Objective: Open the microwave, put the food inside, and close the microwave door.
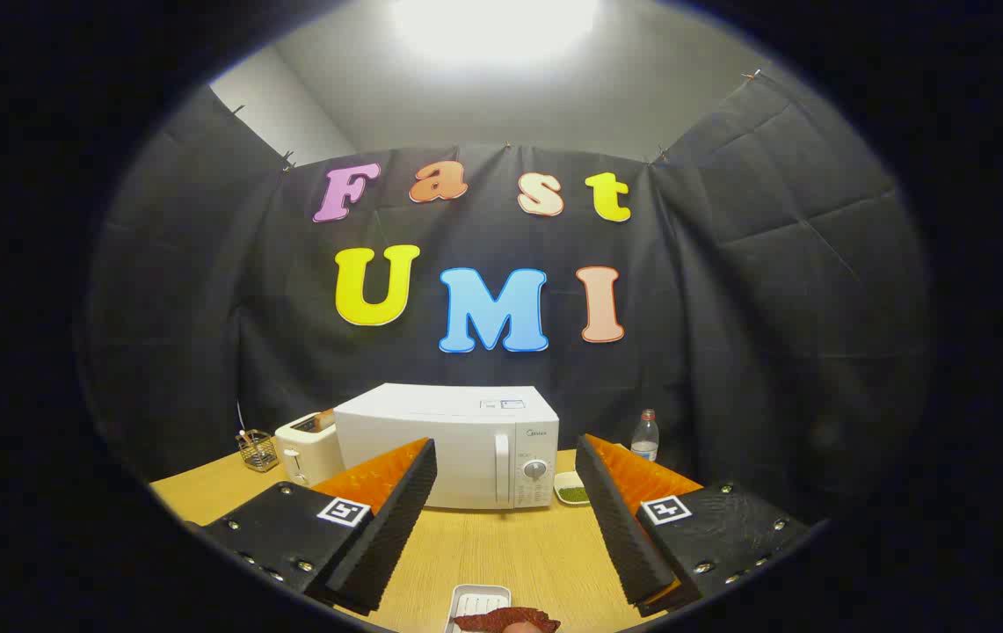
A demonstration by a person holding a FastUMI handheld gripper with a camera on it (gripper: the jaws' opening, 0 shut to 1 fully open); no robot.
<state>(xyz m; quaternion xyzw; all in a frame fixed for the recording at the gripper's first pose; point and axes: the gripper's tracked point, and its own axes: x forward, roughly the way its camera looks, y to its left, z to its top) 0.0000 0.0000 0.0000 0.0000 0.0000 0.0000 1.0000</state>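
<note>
The wooden table (483, 554) carries everything, and the white microwave (448, 444) stands at its far side, in front of the black cloth wall, with its door closed. The door handle (502, 470) is a vertical white bar, and the dial (535, 469) sits just to the right of it on the control panel. The gripper (505, 510) is spread wide with nothing between the two fingers, and the microwave is seen beyond them, well apart from the tips. A white toaster (306, 448) stands touching or just beside the left side of the microwave. A clear water bottle (645, 437) stands to the right of the microwave, near the wall. A white tray (476, 605) lies near the table's closer edge, between the fingers and below them, with the food (505, 621), a reddish-brown piece, on its near end. A small wire basket (258, 449) stands left of the toaster. A small white dish (571, 488) with something green lies just right of the microwave.
</note>
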